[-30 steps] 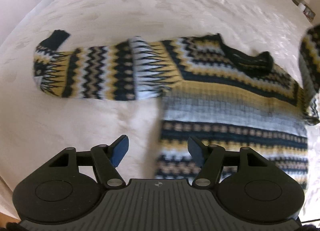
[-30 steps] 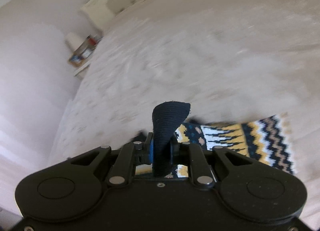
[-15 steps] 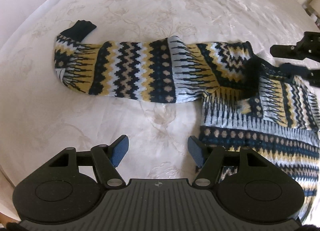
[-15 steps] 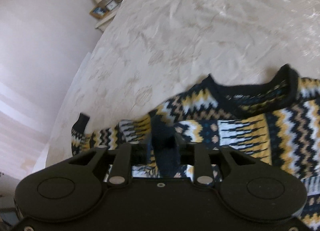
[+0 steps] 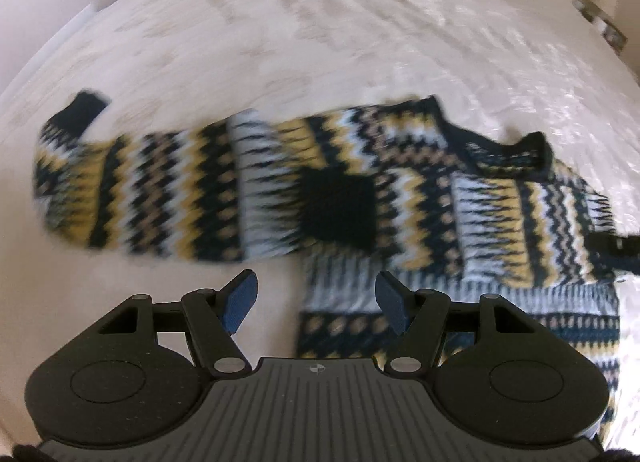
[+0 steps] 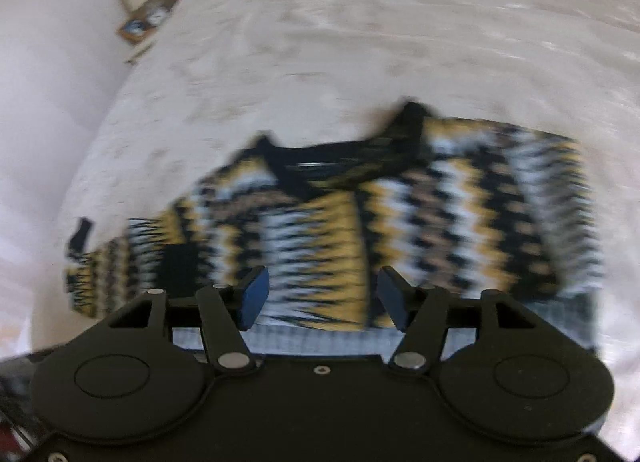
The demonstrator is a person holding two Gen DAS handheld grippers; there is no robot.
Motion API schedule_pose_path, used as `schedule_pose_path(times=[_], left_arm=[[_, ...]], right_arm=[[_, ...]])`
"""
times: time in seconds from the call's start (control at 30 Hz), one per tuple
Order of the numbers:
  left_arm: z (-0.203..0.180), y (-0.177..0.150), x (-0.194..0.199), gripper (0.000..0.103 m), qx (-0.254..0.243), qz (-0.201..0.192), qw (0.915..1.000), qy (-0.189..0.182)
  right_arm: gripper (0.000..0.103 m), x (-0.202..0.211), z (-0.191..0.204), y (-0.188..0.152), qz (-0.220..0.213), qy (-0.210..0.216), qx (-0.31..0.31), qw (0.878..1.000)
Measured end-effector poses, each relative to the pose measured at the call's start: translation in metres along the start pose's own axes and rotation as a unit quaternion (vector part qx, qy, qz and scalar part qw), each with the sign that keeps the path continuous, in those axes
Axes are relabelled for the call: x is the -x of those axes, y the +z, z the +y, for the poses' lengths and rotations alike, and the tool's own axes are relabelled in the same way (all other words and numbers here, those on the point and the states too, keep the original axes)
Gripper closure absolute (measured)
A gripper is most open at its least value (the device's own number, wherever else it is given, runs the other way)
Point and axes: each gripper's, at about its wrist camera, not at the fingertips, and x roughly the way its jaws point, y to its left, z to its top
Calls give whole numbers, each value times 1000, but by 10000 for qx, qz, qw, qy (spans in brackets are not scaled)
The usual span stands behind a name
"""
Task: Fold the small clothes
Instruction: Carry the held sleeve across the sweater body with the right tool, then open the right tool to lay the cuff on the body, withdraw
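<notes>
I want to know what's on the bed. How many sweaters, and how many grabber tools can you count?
Sweaters: 1, the zigzag sweater, lying on the bed
Grabber tools: 2, the left gripper and the right gripper, both holding nothing
Total: 3

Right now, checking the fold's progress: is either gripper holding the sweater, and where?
Neither. The left gripper is open; the right gripper is opening above the sweater.

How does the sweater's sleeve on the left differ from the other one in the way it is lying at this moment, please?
The left sleeve stretches straight out onto the bedspread, while the right sleeve is folded across the sweater's body. The left sleeve's dark cuff lies on the bed; the right sleeve's cuff rests on the knit. Both share one zigzag pattern.
</notes>
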Motion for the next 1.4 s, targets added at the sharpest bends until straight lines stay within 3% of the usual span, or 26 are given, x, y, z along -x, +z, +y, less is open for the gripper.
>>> schedule_pose_path(times=[0.2,0.4,0.53,1.03,1.1,1.13,1.17,1.23,1.4], left_arm=[[-49,23,-31,39,-310,17,9995,2],[-65,34,-77,39,-312,612,9969,382],[-63,35,-99,37,-267,908,9945,457],[-62,37,-116,23,-222,1032,9933,471],[-61,38,-117,22,-205,984,9938,478],[-60,37,-117,22,-200,964,9940,479],[-61,37,-119,22,-196,955,9941,480],[-61,37,-116,21,-176,955,9941,480],[-61,36,-117,18,-148,942,9944,460]], right_arm=[[38,16,-62,4,-94,-540,-414,9976],[37,13,-105,22,29,-1051,-750,9916],[29,-4,-115,38,240,-1296,-720,9887],[29,-52,-141,66,283,-811,-1093,9903],[40,-53,-137,66,371,-842,-969,9910],[58,-53,-134,67,418,-881,-843,9917],[86,-53,-130,68,480,-960,-721,9916],[87,-49,-123,70,599,-1282,-533,9885],[85,-54,-126,70,770,-1637,-692,9811]])
